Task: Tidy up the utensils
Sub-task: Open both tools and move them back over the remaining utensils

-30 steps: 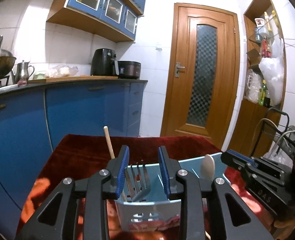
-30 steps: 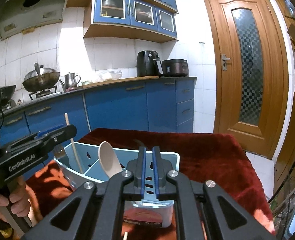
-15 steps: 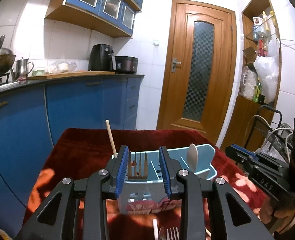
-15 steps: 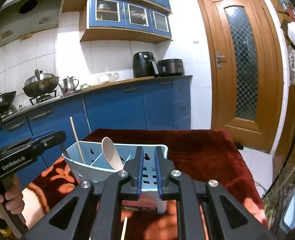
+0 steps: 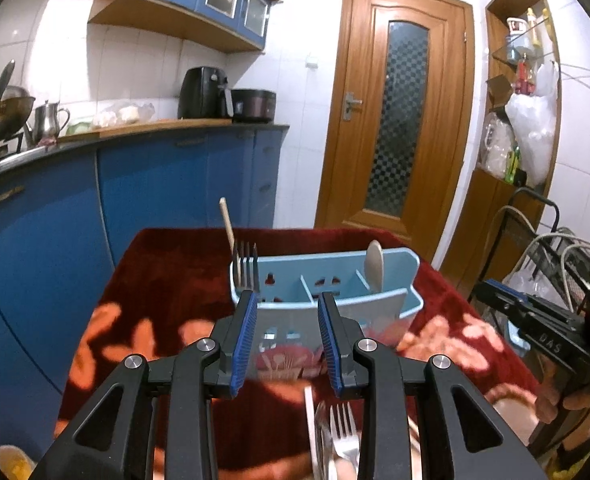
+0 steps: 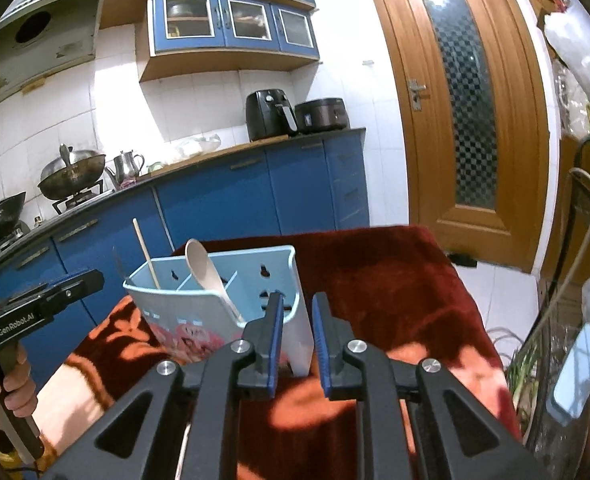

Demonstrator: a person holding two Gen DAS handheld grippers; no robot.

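1. Left wrist view: utensils are partly sorted. The blue caddy (image 5: 327, 304) stands on the red floral cloth (image 5: 143, 320) that covers the table. A fork (image 5: 245, 268) stands tines-up in the caddy's left compartment, with a wooden stick (image 5: 228, 220) just behind it, and a pale spoon (image 5: 375, 266) leans in the right compartment. The middle compartments look unfilled.

2. In the same view the left gripper (image 5: 286, 344) hovers in front of the caddy with its jaws spread and nothing between them. Below it, at the frame's bottom edge, a second fork (image 5: 345, 432) lies loose with other cutlery beside it, too blurred to name. The step in hand seems to be going for the next loose piece.

3. Right wrist view: the right gripper (image 6: 298, 346) sits close to the caddy's (image 6: 215, 312) near corner, jaws parted a little, gripping nothing. The spoon (image 6: 209, 276) and stick (image 6: 145, 252) show above the rim. The left gripper (image 6: 39, 308) appears at the left edge, held by a hand (image 6: 11, 380).

4. Judgement: the next move calls for the left gripper to tip down toward the loose fork, close on its handle, lift it upright and drop it beside the standing fork. The flat fork on soft cloth may be awkward to pinch, and neighbouring cutlery could be dragged along.
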